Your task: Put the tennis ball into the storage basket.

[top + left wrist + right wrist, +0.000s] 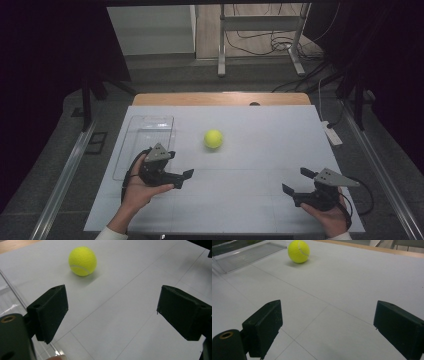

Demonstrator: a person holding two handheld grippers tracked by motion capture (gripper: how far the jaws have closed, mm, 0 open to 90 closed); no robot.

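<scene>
Left gripper point(186, 178): cupped from below in left hand point(140, 187), fingers point(50, 312) pointing right, spread wide, nothing between. Right gripper point(296, 181): resting in right hand point(327, 212), fingers point(265, 326) pointing left, spread wide, nothing between. Forearms enter from bottom edge, light sleeves at wrists.

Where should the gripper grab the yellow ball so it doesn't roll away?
Probably around the tennis ball's widest middle, one jaw on each side. It is round and sits free on the white board, so any side works. The open left gripper is nearest and could come from the near side.
</scene>
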